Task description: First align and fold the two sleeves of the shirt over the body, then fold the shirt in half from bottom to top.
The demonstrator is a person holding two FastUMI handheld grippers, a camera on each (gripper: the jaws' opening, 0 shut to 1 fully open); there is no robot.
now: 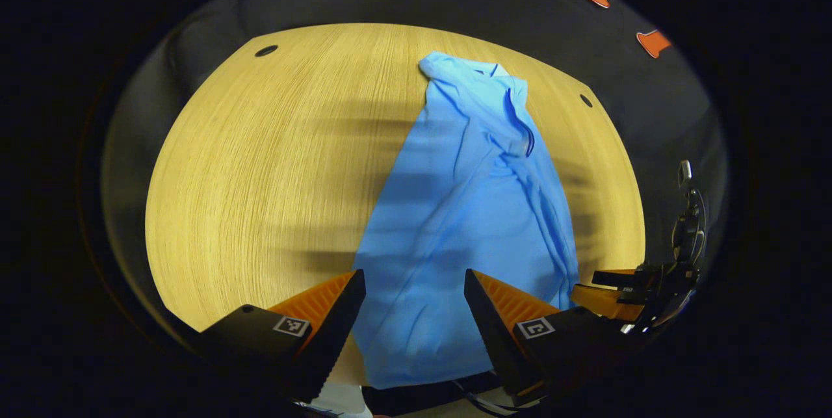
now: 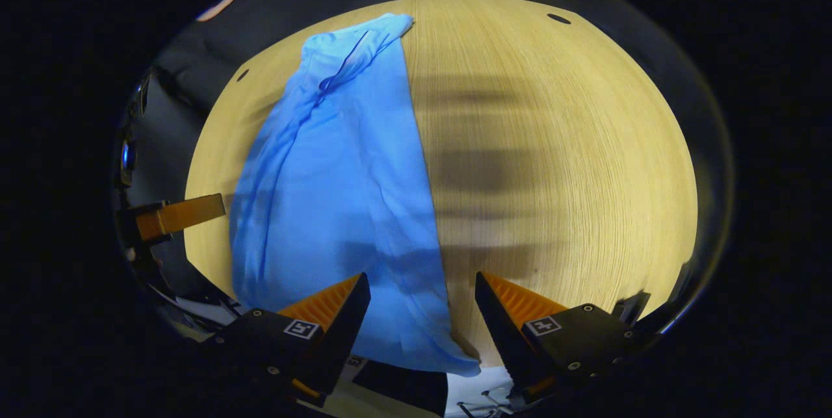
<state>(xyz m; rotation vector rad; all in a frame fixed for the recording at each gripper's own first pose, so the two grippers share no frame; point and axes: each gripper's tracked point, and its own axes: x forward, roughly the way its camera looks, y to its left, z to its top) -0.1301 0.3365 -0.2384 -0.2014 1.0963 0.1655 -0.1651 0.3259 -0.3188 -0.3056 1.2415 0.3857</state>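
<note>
Blue shirt [image 1: 455, 223] lying long on table [image 1: 260, 164], sleeves look folded in, hem at near edge. Both grippers, left [image 1: 414, 314] and right [image 2: 422, 317], spread wide, holding nothing. Risk: pinching only 1 layer at hem, sleeves slide out mid-fold.

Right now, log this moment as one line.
shirt: sleeves folded in, long strip on table | left tongs: open | right tongs: open | bottom-to-top fold: pending

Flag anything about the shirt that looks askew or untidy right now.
The blue shirt lies as a long narrow strip on the wooden table, sleeves already folded in. A bunched ridge of wrinkles runs along one long edge from the collar down, so the fold is not flat. Both grippers hover open over the hem.
</note>
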